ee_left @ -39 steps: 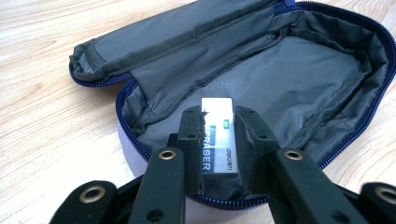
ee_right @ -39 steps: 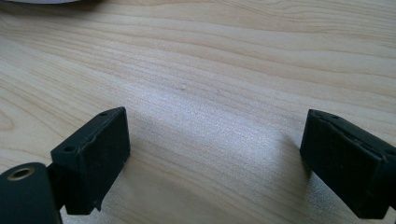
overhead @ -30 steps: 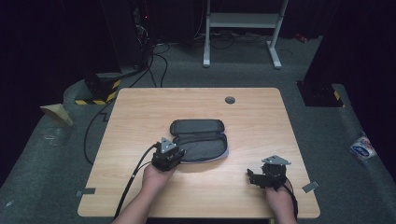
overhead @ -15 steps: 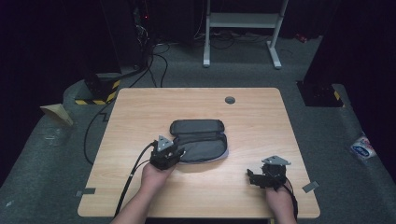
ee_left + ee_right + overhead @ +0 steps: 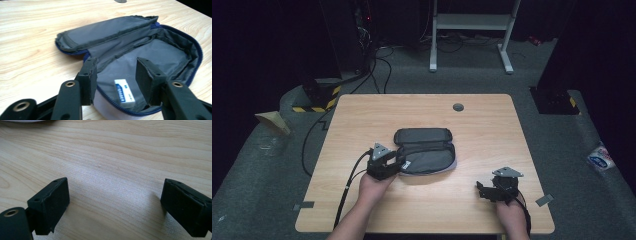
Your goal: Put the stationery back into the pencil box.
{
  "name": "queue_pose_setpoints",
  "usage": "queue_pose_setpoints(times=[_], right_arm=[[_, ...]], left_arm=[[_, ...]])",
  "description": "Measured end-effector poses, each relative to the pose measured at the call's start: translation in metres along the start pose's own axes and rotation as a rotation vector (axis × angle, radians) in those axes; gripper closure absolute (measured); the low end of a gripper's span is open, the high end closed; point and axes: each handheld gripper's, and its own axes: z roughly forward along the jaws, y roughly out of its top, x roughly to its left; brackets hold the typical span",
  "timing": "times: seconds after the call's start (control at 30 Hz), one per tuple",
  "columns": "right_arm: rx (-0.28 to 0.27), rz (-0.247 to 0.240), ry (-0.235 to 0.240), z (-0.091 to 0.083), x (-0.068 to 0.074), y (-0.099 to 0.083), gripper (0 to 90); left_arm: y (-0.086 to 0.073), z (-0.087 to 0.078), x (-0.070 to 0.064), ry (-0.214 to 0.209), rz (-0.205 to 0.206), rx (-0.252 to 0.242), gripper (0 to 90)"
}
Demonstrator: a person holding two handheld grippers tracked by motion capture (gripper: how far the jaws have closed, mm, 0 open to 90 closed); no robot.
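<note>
left gripper (image 5: pixel 116 72): jaws apart, hardly shifted in the last second, poised at the open pencil case (image 5: pixel 426 151) | eraser (image 5: pixel 124 93): inside case near its front rim | right gripper (image 5: pixel 113 207): jaws wide, empty, well right of the case | pick looks next

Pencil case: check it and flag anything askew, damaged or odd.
Nothing stands out. The case lies unzipped on the table, lid folded back, lining intact. A white eraser lies flat inside near the front zip. The left tool is open just above it; the right tool is open over bare wood.
</note>
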Motion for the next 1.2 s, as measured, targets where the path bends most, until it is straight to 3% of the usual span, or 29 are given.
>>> queue_pose_setpoints(times=[0.43, 0.83, 0.93, 1.07, 1.2], right_arm=[[0.0, 0.0, 0.0, 0.0, 0.0, 0.0, 8.3], [0.0, 0.0, 0.0, 0.0, 0.0, 0.0, 8.3], [0.0, 0.0, 0.0, 0.0, 0.0, 0.0, 8.3], [0.0, 0.0, 0.0, 0.0, 0.0, 0.0, 8.3], [-0.001, 0.0, 0.0, 0.0, 0.0, 0.0, 8.3]], left_arm=[[-0.007, -0.018, 0.028, 0.043, -0.025, 0.015, 47.1], [-0.025, -0.035, 0.069, 0.122, -0.058, 0.051, 40.8], [-0.031, -0.039, 0.081, 0.14, -0.063, 0.072, 37.9], [-0.043, -0.043, 0.096, 0.122, -0.112, 0.097, 30.7], [-0.056, -0.044, 0.101, 0.135, -0.094, 0.147, 20.0]])
